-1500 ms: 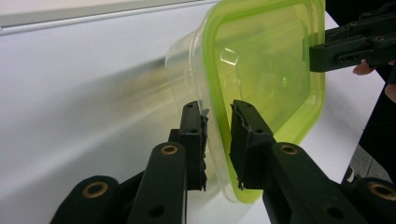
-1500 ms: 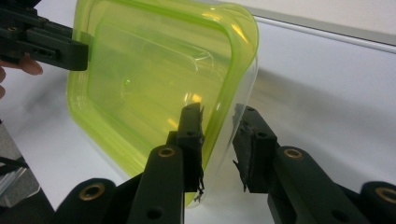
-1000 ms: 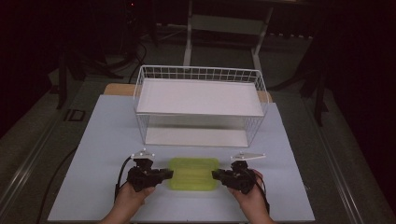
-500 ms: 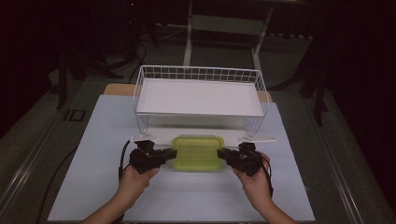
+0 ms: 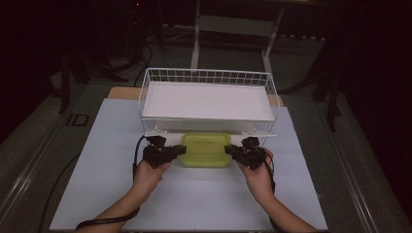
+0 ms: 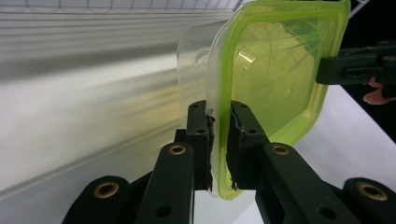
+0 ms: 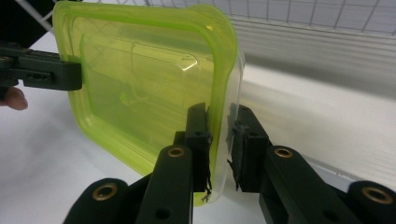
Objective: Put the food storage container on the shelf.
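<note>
Both tongs are clamped on the lidded container (image 5: 205, 149): the left gripper (image 6: 218, 140) pinches one end's rim, the right gripper (image 7: 219, 140) the opposite end. It hangs between them, just short of the wire basket (image 5: 209, 77). Best bet is lifting evenly, keeping it level so it clears the near rail.

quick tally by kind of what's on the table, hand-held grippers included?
Hand-held gripper: 2, left and right
Lidded container, green lid: 1
White wire basket: 1
White tray in the basket: 1
Total: 5
</note>
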A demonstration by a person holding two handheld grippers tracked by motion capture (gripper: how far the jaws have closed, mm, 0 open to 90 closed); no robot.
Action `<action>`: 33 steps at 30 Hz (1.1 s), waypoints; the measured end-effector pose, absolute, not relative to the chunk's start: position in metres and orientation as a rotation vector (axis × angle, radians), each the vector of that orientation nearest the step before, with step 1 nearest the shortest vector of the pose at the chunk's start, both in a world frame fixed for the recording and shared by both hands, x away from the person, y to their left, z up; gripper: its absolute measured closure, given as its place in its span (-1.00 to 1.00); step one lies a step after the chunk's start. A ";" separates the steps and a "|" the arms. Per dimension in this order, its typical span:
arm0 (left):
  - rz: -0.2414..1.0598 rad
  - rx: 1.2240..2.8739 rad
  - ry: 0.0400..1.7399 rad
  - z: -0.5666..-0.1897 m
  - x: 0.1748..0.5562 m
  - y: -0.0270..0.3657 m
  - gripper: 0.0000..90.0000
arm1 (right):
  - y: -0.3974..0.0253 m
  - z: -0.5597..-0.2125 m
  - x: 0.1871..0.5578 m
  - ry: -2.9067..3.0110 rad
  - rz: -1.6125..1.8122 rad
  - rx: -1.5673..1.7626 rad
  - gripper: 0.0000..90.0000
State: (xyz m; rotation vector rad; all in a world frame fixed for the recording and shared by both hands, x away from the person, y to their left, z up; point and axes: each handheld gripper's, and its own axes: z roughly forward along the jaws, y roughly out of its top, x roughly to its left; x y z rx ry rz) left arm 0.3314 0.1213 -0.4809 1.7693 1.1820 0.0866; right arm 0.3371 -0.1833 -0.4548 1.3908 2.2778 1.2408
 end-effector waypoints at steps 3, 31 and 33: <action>0.082 1.773 1.192 -0.486 0.338 0.121 0.79 | -0.182 -0.460 0.342 2.273 1.230 1.411 0.75; 0.105 1.726 1.217 -0.505 0.365 0.116 0.75 | -0.179 -0.483 0.368 2.189 1.186 1.450 0.69; 0.113 1.720 1.210 -0.505 0.366 0.117 0.73 | -0.178 -0.483 0.369 2.180 1.185 1.448 0.68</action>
